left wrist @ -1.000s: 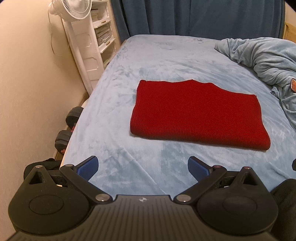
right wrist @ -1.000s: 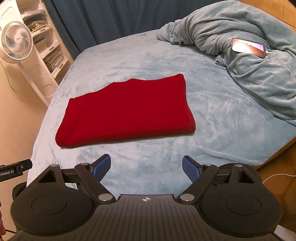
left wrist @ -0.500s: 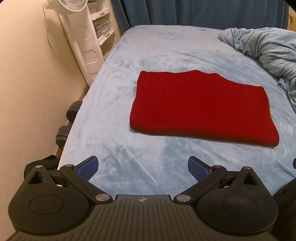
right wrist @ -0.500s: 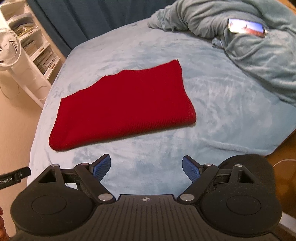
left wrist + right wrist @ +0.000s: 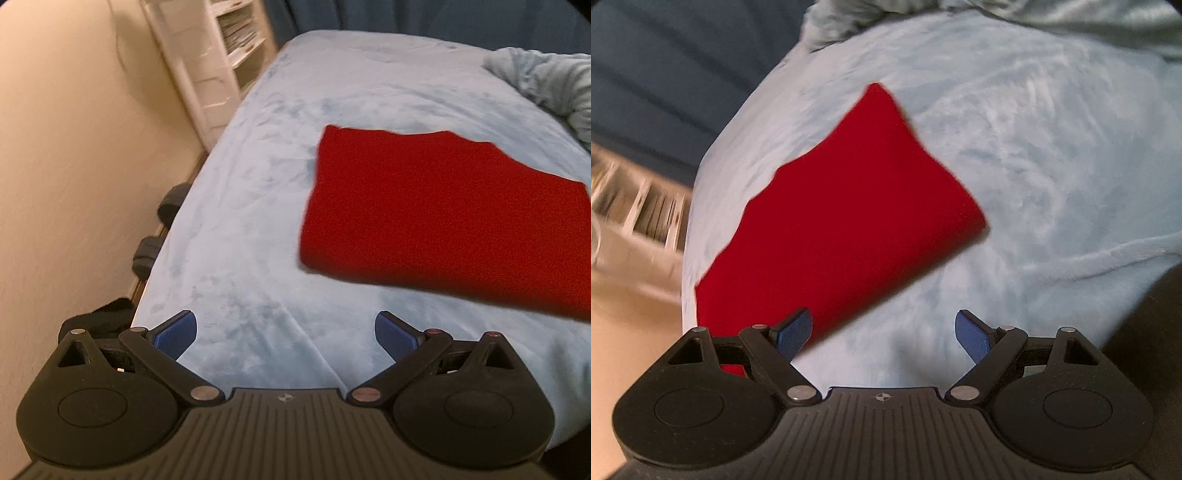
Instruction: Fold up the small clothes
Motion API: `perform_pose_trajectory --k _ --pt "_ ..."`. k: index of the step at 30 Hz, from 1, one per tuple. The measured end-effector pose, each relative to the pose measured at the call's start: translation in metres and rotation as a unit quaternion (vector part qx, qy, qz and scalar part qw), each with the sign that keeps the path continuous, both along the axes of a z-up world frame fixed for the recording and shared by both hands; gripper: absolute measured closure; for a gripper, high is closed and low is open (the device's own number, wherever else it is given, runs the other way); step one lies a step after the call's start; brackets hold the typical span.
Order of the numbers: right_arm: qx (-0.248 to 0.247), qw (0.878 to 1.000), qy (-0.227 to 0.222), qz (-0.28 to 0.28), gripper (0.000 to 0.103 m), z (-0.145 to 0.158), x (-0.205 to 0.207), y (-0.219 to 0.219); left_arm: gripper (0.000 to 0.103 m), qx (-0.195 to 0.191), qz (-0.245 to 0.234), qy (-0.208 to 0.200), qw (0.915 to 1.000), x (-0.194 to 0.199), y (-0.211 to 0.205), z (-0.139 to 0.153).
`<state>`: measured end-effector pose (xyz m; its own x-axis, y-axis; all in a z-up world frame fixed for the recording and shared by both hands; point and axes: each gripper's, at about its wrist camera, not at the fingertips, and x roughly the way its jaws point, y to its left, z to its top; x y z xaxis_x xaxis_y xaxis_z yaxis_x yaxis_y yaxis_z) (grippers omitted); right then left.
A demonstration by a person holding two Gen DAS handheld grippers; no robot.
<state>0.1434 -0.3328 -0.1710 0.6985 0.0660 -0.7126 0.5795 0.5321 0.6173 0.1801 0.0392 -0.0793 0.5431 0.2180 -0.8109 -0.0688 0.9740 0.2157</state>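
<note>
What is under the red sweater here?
The red sweater lies flat on the light blue bed cover, which shows all around it. Whatever sits between its folded layers or directly beneath is covered. Neither open claw touches it.

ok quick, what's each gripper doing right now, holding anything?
Left gripper: open, holding nothing, short of the red cloth.
Right gripper: open, holding nothing.

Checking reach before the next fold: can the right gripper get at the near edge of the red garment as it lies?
Probably yes. The right gripper is open and empty, with the red garment flat on the bed just ahead; nothing lies between them.
</note>
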Motion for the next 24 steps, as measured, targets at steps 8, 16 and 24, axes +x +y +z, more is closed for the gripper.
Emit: perform_pose_trajectory --k 8,16,24 --pt "0.092 0.989 0.004 -0.114 0.023 -0.065 0.042 -0.05 0.0 -0.002 0.038 0.017 0.9991 0.032 0.022 -0.016" --pt "0.114 0.986 -0.082 -0.094 0.086 -0.056 0.04 -0.057 0.0 0.006 0.049 0.03 0.9983 0.051 0.03 -0.037" --pt "0.102 0.989 -0.031 -0.104 0.086 -0.073 0.048 -0.063 0.0 0.028 0.076 0.035 0.9961 0.095 0.043 -0.078"
